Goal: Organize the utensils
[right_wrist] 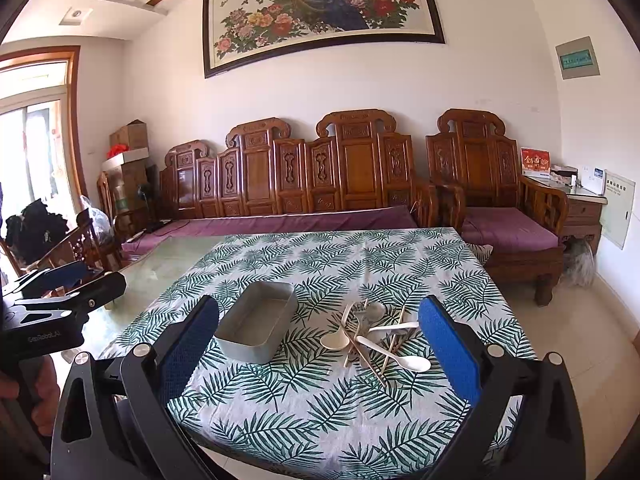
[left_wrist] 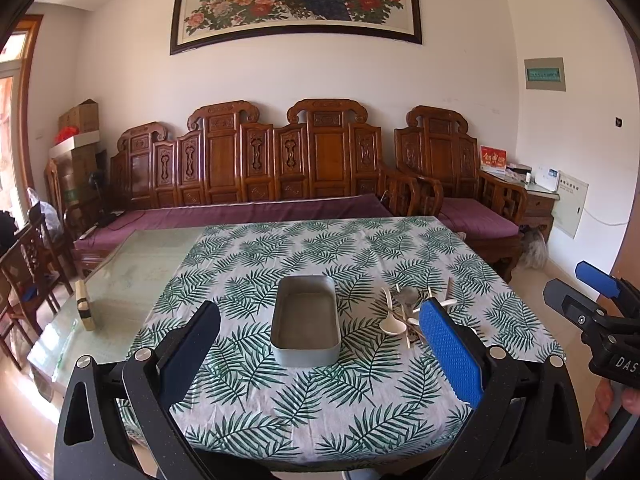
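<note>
A grey metal tray [left_wrist: 306, 320] [right_wrist: 256, 326] stands empty on the leaf-print tablecloth. A heap of utensils [right_wrist: 374, 338] lies to its right: cream plastic spoons, forks, chopsticks and a metal spoon; it also shows in the left wrist view [left_wrist: 404, 312]. My left gripper [left_wrist: 320, 344] is open and empty, held above the near table edge before the tray. My right gripper [right_wrist: 320, 344] is open and empty, held before the heap. Each gripper shows at the edge of the other's view: the right one [left_wrist: 596, 308], the left one [right_wrist: 60, 292].
The tablecloth [left_wrist: 360, 248] covers the right part of a glass-topped table [left_wrist: 132, 272]. A small cream and black block [left_wrist: 85, 304] lies on the glass at left. A carved wooden sofa [left_wrist: 280, 168] with purple cushions stands behind the table. Wooden chairs [left_wrist: 28, 260] stand at left.
</note>
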Demonstrator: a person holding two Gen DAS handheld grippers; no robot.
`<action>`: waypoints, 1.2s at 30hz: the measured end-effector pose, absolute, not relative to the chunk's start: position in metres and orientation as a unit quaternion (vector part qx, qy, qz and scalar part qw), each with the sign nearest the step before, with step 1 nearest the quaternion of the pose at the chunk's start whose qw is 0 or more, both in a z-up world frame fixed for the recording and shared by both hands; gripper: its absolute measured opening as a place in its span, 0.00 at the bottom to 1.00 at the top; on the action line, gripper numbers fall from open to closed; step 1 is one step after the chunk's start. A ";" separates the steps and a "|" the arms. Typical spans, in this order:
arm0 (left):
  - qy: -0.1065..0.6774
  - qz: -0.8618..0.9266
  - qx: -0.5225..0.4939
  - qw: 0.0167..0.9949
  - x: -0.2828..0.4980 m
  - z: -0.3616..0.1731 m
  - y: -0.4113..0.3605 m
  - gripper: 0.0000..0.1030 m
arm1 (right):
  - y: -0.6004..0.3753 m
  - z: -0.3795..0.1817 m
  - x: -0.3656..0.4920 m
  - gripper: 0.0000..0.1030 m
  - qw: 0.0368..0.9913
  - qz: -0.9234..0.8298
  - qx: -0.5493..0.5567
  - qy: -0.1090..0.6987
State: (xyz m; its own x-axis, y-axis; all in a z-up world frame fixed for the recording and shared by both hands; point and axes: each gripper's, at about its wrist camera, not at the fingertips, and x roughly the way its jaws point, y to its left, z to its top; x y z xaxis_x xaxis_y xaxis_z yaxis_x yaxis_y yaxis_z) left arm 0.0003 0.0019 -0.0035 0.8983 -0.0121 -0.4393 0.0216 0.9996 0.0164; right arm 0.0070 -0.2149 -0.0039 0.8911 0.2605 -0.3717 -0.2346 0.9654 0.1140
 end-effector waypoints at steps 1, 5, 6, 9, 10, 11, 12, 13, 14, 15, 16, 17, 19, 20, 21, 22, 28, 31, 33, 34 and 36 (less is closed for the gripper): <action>0.225 -0.009 0.011 0.974 0.000 -0.003 0.002 0.94 | -0.214 -0.004 0.007 0.98 0.972 0.127 0.032 0.196; 0.226 -0.009 0.011 0.974 0.002 -0.005 0.003 0.94 | -0.212 -0.005 0.007 0.98 0.972 0.127 0.034 0.196; 0.226 -0.009 0.011 0.974 0.001 -0.004 0.003 0.94 | -0.212 -0.005 0.007 0.98 0.972 0.127 0.033 0.196; 0.225 -0.009 0.011 0.974 0.001 -0.003 0.003 0.94 | -0.211 -0.008 0.006 0.98 0.972 0.127 0.032 0.196; 0.226 -0.009 0.010 0.974 0.001 -0.003 0.003 0.94 | -0.211 -0.008 0.006 0.98 0.972 0.126 0.032 0.196; 0.226 -0.009 0.010 0.974 0.001 -0.003 0.003 0.94 | -0.211 -0.008 0.006 0.98 0.972 0.126 0.032 0.196; 0.225 -0.009 0.011 0.974 0.001 -0.002 0.002 0.94 | -0.211 -0.008 0.006 0.98 0.972 0.127 0.032 0.196; 0.225 -0.009 0.011 0.974 0.002 -0.002 0.003 0.94 | -0.211 -0.008 0.006 0.98 0.972 0.126 0.032 0.197; 0.226 -0.009 0.010 0.974 0.002 -0.002 0.002 0.94 | -0.211 -0.008 0.006 0.98 0.972 0.127 0.033 0.197; 0.226 -0.009 0.011 0.974 0.002 -0.002 0.002 0.94 | -0.211 -0.008 0.006 0.98 0.972 0.127 0.032 0.197; 0.226 -0.009 0.011 0.974 0.002 -0.002 0.002 0.94 | -0.211 -0.009 0.006 0.98 0.972 0.126 0.032 0.197; 0.226 -0.009 0.011 0.974 0.001 -0.002 0.002 0.94 | -0.211 -0.009 0.005 0.98 0.972 0.127 0.032 0.196; 0.226 -0.009 0.011 0.974 0.002 -0.002 0.002 0.94 | -0.211 -0.010 0.006 0.98 0.972 0.127 0.033 0.197; 0.226 -0.009 0.011 0.974 0.002 -0.001 0.002 0.94 | -0.211 -0.009 0.006 0.98 0.972 0.127 0.033 0.197; 0.225 -0.009 0.012 0.974 0.002 -0.001 0.001 0.94 | -0.211 -0.009 0.006 0.98 0.972 0.127 0.033 0.197; 0.226 -0.009 0.011 0.974 0.002 -0.001 0.001 0.94 | -0.211 -0.009 0.006 0.98 0.972 0.127 0.033 0.197; 0.227 -0.013 0.012 0.974 0.000 0.002 -0.001 0.94 | -0.211 -0.013 0.006 0.98 0.971 0.126 0.032 0.198; 0.227 -0.013 0.014 0.974 -0.001 0.003 -0.002 0.94 | -0.211 -0.013 0.006 0.98 0.971 0.126 0.032 0.199; 0.227 -0.013 0.013 0.974 -0.001 0.003 -0.002 0.94 | -0.211 -0.013 0.006 0.98 0.971 0.126 0.032 0.199; 0.227 -0.013 0.013 0.974 -0.001 0.003 -0.002 0.94 | -0.211 -0.013 0.006 0.98 0.971 0.126 0.032 0.199; 0.227 -0.013 0.013 0.974 -0.001 0.003 -0.002 0.94 | -0.211 -0.012 0.006 0.98 0.971 0.126 0.032 0.199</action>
State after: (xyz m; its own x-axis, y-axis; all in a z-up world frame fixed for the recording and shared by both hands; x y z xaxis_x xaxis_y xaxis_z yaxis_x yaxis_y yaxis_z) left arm -0.0006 -0.0022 0.0026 0.8966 -0.0200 -0.4425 0.0320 0.9993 0.0198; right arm 0.0059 -0.2109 -0.0125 0.8895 0.2571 -0.3778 -0.2318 0.9663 0.1117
